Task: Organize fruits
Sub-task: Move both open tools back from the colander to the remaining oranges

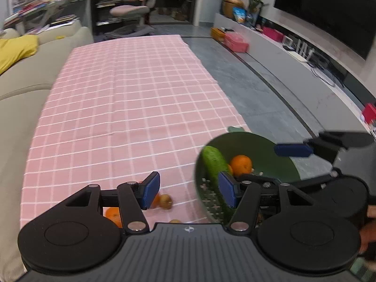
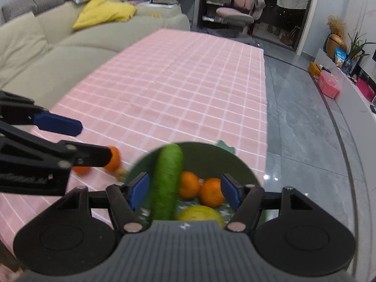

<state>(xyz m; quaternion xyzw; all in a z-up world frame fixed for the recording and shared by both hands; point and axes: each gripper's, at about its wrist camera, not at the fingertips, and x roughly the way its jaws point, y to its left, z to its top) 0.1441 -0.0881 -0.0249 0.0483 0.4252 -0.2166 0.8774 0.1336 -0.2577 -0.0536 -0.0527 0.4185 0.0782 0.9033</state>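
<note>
On the near right corner of the pink checked tablecloth (image 2: 178,89) sits the green bowl (image 2: 206,155), partly loaded: a cucumber (image 2: 166,183) lying lengthwise along its left side, two oranges (image 2: 189,184) just right of it, and a yellow-green fruit (image 2: 199,212) at the near edge, type unclear. Right gripper (image 2: 185,190) hangs over the bowl, jaws apart; the cucumber is in the gap but the pads don't press on it, so I read that as released, not held. It is blurred, so whether it has settled is unclear. Left gripper (image 1: 190,191) is also spread wide and empty, over the cloth just left of the bowl. Still loose on the cloth left of the bowl: an orange (image 1: 114,215) partly hidden behind the left finger linkage, another orange bit (image 1: 155,201) behind the left pad, a small brownish fruit (image 1: 166,201) beside it, and one more pale round piece (image 1: 175,221) at the gripper body's edge, mostly hidden. Right wrist view confirms two loose oranges (image 2: 113,162) near the bowl rim. Judgement: roughly halfway or a bit past, four items in, about four left. Remaining fruit sits close to the left gripper, so it looks best placed to take the next one. Rest of the cloth is bare; nothing else to collect that I can see.
</note>
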